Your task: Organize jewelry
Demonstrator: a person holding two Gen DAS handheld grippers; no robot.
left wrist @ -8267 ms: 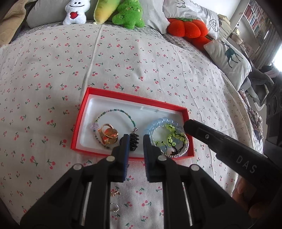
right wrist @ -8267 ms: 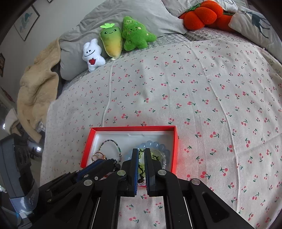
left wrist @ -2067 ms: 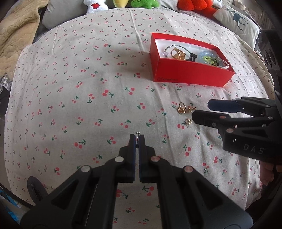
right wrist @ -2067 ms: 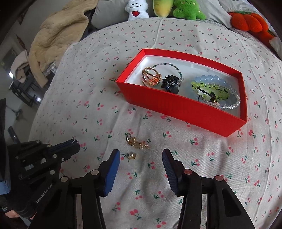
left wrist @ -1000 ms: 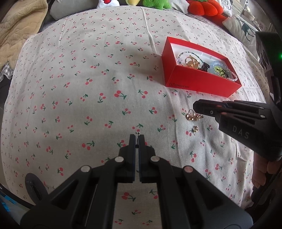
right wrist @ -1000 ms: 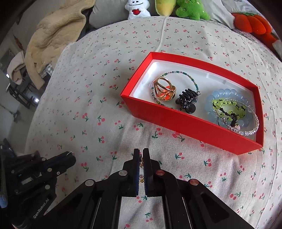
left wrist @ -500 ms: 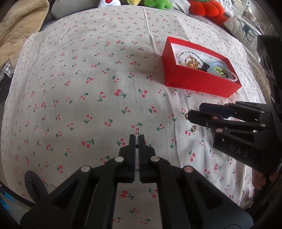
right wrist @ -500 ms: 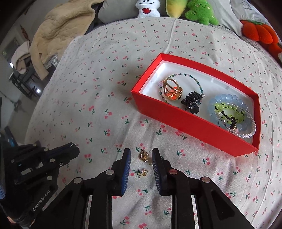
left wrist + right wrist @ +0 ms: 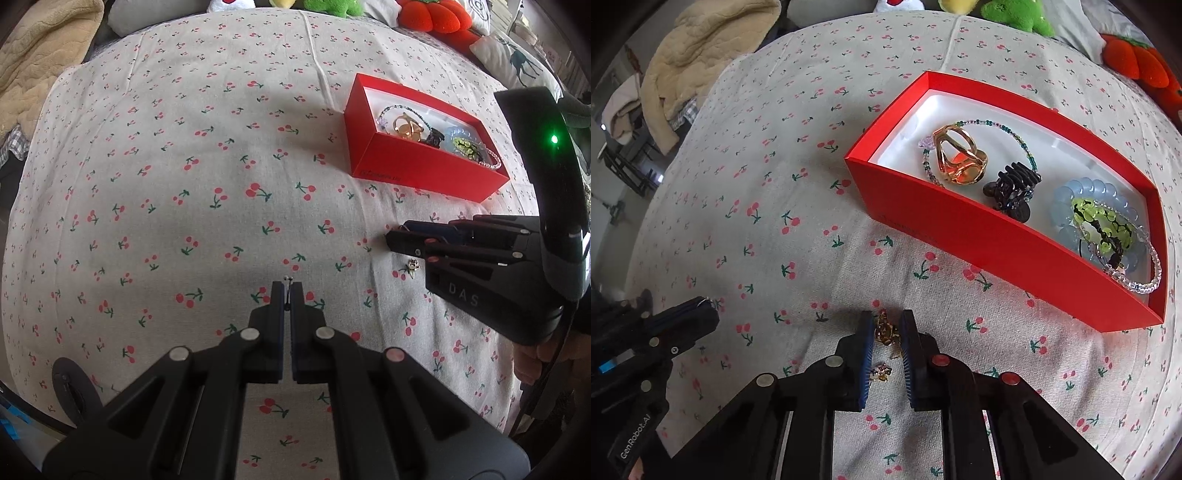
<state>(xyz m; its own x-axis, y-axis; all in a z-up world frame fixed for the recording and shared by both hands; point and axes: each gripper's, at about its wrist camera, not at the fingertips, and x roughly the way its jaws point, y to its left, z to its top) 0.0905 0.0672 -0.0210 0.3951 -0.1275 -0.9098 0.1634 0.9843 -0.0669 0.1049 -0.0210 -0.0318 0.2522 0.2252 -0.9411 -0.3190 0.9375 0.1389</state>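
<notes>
My right gripper (image 9: 887, 325) points down at the cherry-print bedspread, its jaws closing around a gold earring (image 9: 884, 330) that lies between the pads, which do not clamp it. A second small gold earring (image 9: 881, 371) lies just nearer, also seen as a gold earring (image 9: 413, 265) in the left wrist view beside the right gripper (image 9: 395, 234). My left gripper (image 9: 287, 288) hovers to the left, shut on a tiny silver earring (image 9: 287, 277). The red box (image 9: 960, 229) holds a gold ring (image 9: 956, 158), a black claw clip (image 9: 1012, 188) and bead bracelets (image 9: 1104, 221).
Plush toys (image 9: 1015, 11) and pillows line the far edge of the bed. A beige blanket (image 9: 701, 48) lies off the bed's left side. The red box (image 9: 424, 173) stands just beyond the right gripper. A hand (image 9: 532, 362) holds the right gripper's handle.
The right gripper was shut above the earrings, opened, came down, and its jaws now narrow around the gold earring. The left gripper has stayed in place, still shut on the silver earring.
</notes>
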